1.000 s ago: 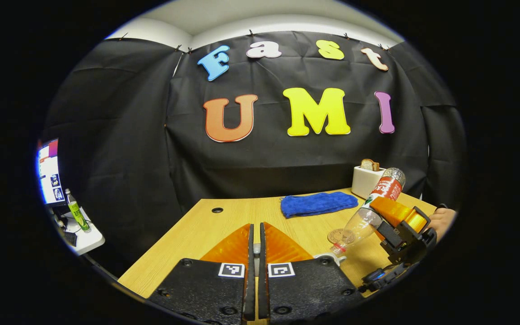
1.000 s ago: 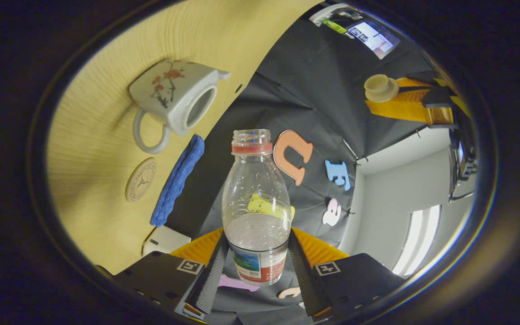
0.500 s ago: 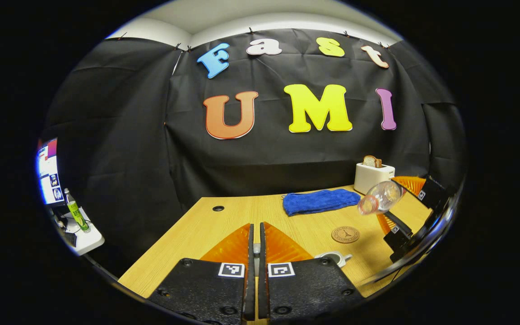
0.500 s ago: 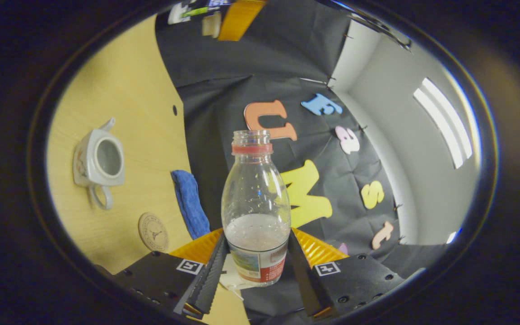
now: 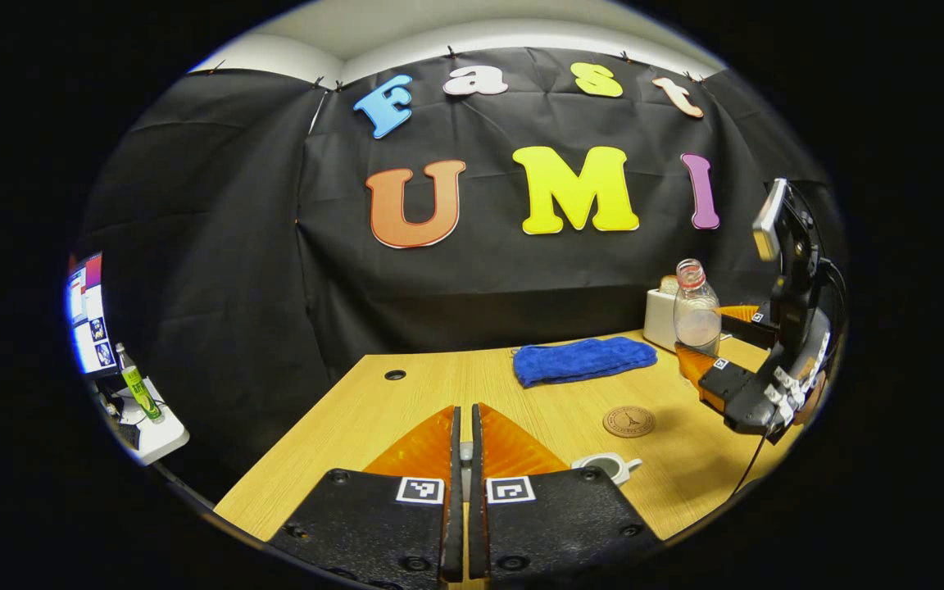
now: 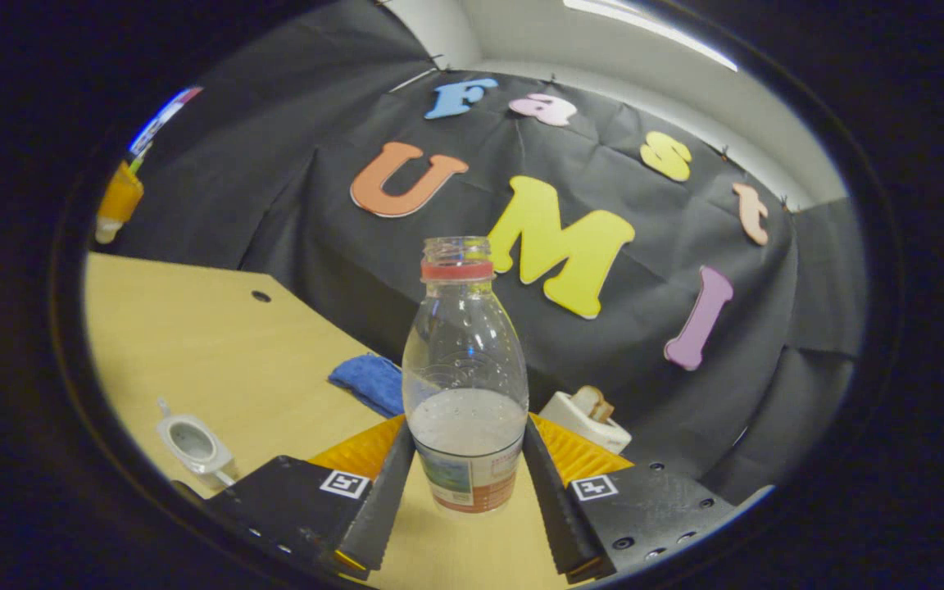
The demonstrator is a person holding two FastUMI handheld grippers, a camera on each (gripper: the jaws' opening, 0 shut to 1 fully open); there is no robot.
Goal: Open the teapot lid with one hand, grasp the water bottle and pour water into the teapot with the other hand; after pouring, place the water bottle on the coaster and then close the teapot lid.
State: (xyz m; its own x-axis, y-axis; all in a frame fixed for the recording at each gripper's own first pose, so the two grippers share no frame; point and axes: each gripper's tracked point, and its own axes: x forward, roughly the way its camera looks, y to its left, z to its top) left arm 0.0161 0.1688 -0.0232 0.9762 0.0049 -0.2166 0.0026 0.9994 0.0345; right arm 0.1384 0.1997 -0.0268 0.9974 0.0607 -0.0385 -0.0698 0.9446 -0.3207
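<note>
Coaster [image 5: 628, 421] between teapot [image 5: 605, 468] and towel [image 5: 583, 361]; toaster [image 5: 659, 318] behind.

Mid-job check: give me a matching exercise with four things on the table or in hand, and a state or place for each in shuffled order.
Things:
1. water bottle
2. teapot
3. coaster
4. blue cloth

States:
A. bare on the table, nothing on it
B. lid off, mouth open
C. upright, between the right gripper's fingers
D. lying near the toaster

Pairs: 1-C, 2-B, 3-A, 4-D
</note>
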